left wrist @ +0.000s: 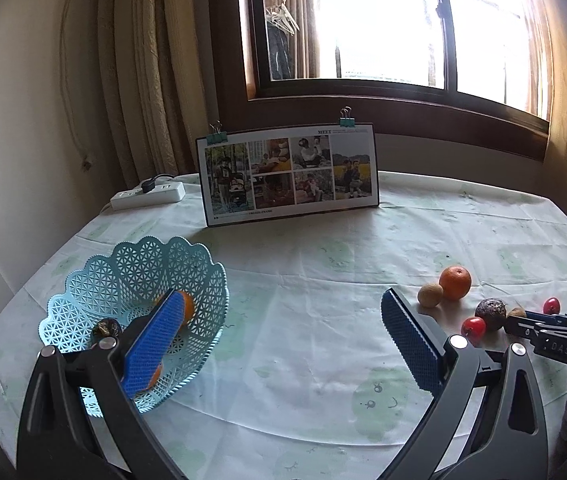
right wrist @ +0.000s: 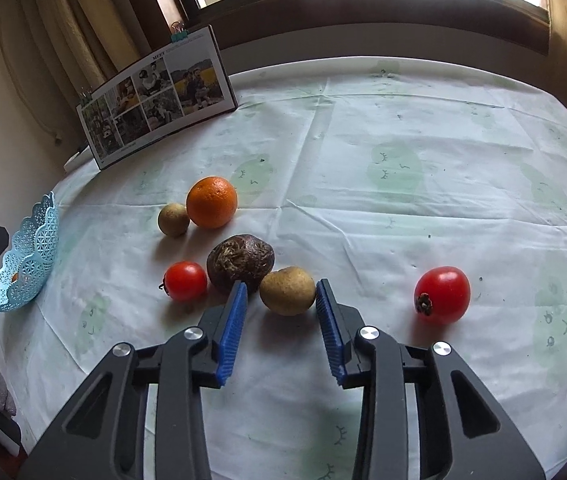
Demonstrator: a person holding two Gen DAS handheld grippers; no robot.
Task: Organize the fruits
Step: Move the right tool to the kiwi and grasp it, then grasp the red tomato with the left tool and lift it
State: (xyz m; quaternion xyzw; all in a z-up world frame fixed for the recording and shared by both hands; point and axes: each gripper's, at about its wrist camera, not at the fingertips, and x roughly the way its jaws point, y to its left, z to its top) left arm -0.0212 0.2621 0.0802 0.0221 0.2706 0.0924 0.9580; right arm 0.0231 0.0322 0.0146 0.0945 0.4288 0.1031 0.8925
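Kiwi [right wrist: 288,291] sits between our right gripper [right wrist: 281,294] pads, jaws spread, not yet touching; dark fruit [right wrist: 240,263] just behind kiwi. We centre, close gently, avoid nudging dark fruit. Left gripper [left wrist: 283,312] released, empty, beside blue basket [left wrist: 83,296], far left of kiwi

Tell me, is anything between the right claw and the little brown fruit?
No. The right claw is open, its tips on either side of the brown fruit, nothing between. The dark wrinkled fruit sits close beside the left tip.
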